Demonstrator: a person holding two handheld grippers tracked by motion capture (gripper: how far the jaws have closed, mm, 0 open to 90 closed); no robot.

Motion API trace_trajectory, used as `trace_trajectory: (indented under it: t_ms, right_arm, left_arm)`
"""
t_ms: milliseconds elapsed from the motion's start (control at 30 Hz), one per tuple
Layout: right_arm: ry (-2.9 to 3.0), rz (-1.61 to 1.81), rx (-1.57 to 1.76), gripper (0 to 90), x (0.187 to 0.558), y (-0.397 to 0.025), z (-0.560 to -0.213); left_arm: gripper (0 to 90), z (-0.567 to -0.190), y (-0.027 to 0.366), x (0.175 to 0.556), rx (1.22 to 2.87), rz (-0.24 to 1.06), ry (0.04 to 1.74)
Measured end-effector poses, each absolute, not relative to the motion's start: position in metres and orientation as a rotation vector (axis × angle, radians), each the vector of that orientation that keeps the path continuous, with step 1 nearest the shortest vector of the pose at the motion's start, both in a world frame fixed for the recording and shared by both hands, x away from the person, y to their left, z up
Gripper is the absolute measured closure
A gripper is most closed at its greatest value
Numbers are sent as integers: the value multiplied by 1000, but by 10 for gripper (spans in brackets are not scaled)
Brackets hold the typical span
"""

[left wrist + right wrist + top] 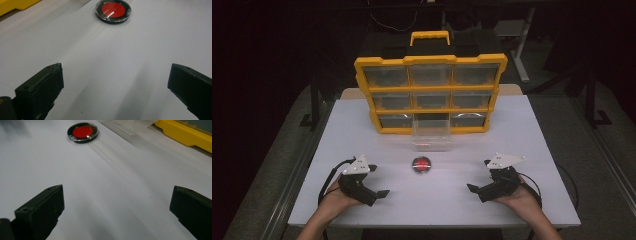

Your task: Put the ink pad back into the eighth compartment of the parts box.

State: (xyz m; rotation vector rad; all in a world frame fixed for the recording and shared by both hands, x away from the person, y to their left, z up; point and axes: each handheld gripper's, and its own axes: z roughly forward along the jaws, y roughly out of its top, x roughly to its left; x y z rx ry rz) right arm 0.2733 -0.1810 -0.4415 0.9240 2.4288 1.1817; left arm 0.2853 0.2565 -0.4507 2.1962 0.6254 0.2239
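A red disc (421, 164) lies on the white worktop (522, 135), the left tool (382, 193) and right tool (474, 188) flanking it, both wide open and empty.

No text, label, brand, number or sign can be read anywhere: the round black case with a red disc under a clear lid (113, 10), ahead of the spread jaws, bears no lettering, nor does the yellow plastic drawer cabinet (430, 94).
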Motion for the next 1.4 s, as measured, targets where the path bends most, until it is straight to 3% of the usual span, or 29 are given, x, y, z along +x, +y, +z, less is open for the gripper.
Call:
trace_trajectory:
  t_ms: [1400]
  right_arm:
    - [2425, 1236, 908, 0, 272, -183, -438]
  left_arm:
    - [0, -438, 229, 307, 2183, 168, 567]
